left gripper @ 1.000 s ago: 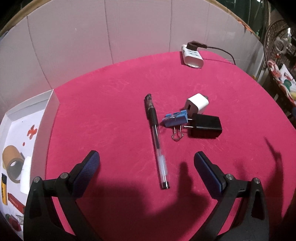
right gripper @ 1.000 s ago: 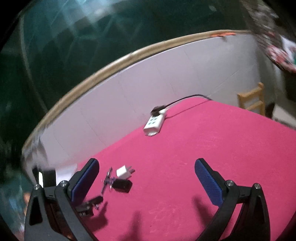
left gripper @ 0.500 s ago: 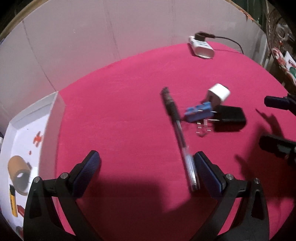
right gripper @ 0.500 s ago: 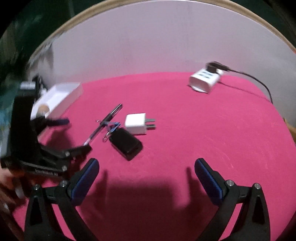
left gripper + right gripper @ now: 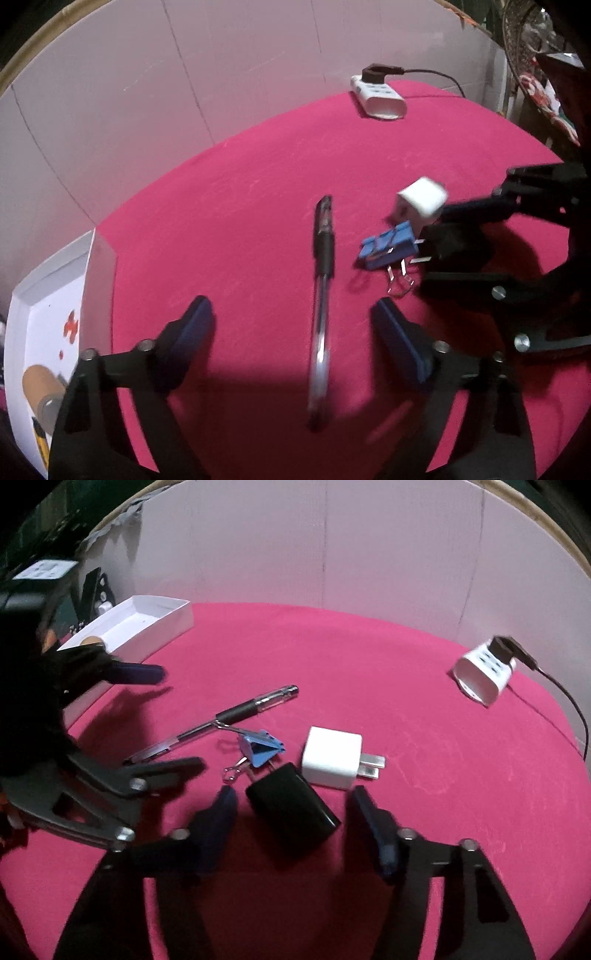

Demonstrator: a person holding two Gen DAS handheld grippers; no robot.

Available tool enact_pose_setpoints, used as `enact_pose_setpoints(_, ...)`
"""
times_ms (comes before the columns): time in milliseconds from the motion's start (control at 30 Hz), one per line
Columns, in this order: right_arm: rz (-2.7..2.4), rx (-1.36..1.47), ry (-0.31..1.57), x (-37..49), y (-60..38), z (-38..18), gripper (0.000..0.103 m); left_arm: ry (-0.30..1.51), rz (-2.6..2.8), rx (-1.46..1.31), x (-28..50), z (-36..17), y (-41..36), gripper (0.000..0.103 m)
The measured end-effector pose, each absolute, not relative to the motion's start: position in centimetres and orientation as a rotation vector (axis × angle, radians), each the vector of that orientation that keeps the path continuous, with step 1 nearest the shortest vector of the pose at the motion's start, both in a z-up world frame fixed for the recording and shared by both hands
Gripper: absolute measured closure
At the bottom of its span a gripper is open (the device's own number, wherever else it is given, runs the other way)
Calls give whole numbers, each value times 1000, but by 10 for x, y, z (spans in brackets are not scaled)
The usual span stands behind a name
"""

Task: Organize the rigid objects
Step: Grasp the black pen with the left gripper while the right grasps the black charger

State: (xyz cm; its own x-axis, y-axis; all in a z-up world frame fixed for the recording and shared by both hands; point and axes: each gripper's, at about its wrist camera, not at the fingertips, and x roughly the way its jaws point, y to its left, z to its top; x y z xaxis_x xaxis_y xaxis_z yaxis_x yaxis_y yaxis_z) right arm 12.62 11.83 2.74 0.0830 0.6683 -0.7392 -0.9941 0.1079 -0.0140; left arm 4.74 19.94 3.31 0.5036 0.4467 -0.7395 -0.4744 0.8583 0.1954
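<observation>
**Inspector A:** Left gripper [image 5: 291,325]: the pen [image 5: 322,314] lies on the pink cloth [image 5: 240,192] between its two blue pads, touching neither. Its long axis runs near-to-far, almost in line with the way the fingers point: black grip end far, clear barrel end near, under the gripper. The jaws are closing but not yet on the pen.

**Inspector B:** Right gripper [image 5: 291,812]: the black charger [image 5: 291,808] sits between its pads, prongs pointing far-left toward the blue binder clip [image 5: 260,749]. The jaws are closing here too. A narrow gap shows on each side, so I judge no grip yet. The white charger [image 5: 332,757] lies just beyond, to the right, and looks to touch the black one's far corner.

**Inspector A:** Which hand is nearer which item?

**Inspector B:** Each straddles its own. The coming squeeze turns on the pen lying lengthwise between the left pads, so they should meet it across its thin barrel. The white box [image 5: 140,627] stands far left, nearer the left hand.

**Inspector A:** Changes against the earlier pictures?

**Inspector B:** A second ago both sets of jaws stood fully wide. The right gripper pointed at the far wall, with the chargers small and distant; it has since swung down over the black charger. The pen was already between the left pads but slanted; now it is closer to centred.

**Inspector A:** Noted. The power strip [image 5: 380,98] at the far edge is not involved.
</observation>
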Motion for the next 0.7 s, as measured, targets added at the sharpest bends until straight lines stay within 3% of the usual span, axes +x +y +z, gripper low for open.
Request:
enact_pose_setpoints(67, 1382, -624, 661, 124, 114, 27, 56, 881, 519, -59, 49, 34, 199, 42)
enact_pose_setpoints(100, 1382, -628, 656, 124, 112, 27, 56, 879, 506, -61, 49, 35, 198, 46)
enact_pose_setpoints(200, 1378, -620, 656, 121, 97, 27, 56, 874, 464, -60, 48, 35, 191, 73)
enact_pose_setpoints(233, 1372, -608, 663, 120, 90, 27, 56, 874, 455, -67, 46, 36, 188, 87)
enact_pose_setpoints(267, 1362, -590, 669, 120, 83, 27, 56, 873, 450, -72, 46, 36, 186, 93)
enact_pose_setpoints(700, 1325, -169, 665, 112, 24, 64, 56, 751, 523, -123, 13, 49, 170, 95)
